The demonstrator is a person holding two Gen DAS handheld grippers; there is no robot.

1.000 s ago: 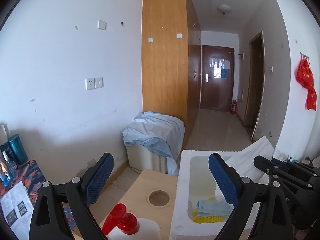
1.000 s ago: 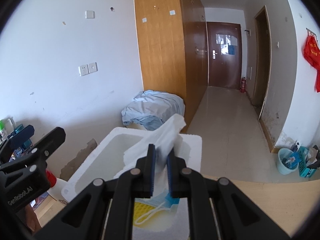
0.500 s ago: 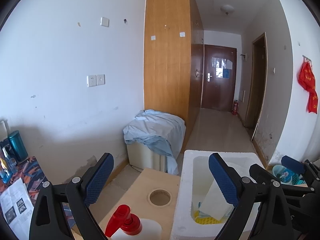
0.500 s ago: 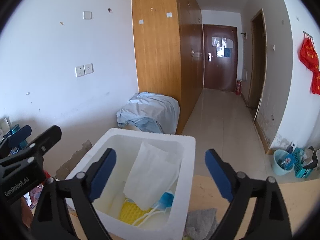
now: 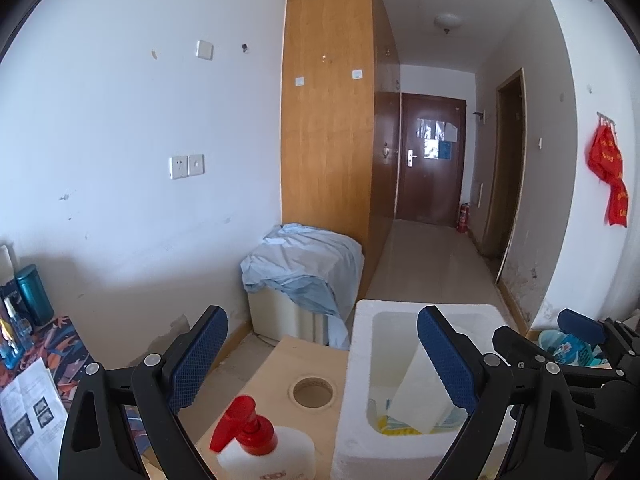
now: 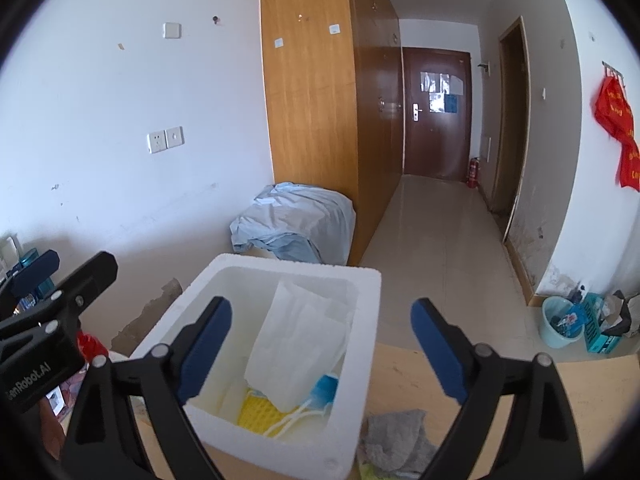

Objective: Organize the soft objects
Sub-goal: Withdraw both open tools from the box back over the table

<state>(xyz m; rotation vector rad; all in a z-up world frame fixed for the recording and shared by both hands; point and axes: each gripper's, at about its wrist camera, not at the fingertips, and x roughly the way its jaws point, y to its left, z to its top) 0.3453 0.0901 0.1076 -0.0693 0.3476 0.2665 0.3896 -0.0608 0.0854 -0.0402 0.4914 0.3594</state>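
- Right gripper: lower centre of the right wrist view, above the box. Black arms, blue cross-hatched pads. Jaws wide apart, nothing between them. They opened within the last second, but the last 2 readings match.
- Left gripper: lower centre of the left wrist view. Same build. Jaws wide, empty.
- Box: white foam, rectangular, thick grainy walls, open top. Stands on the table, lower centre of the right view; lower right of centre in the left view.
- Tissue: white, thin, creased sheet, roughly rectangular. Inside the box, long axis steeply tilted, upper edge leaning on the far wall, lower edge down on the other contents. Seen in the left view as a pale upright panel.
- Sponge: yellow, waffle-textured, flat on the box floor, partly under the tissue.
- Mask: blue with white ear loops, beside the sponge, under the tissue's lower edge.
- Cloth: grey, fuzzy, crumpled. On the table just right of the box, bottom centre-right of the right view.
- Table: pale wood, smooth. A round hole shows left of the box.
- Bottle: white body, red pump, bottom centre of the left view, just left of the box.
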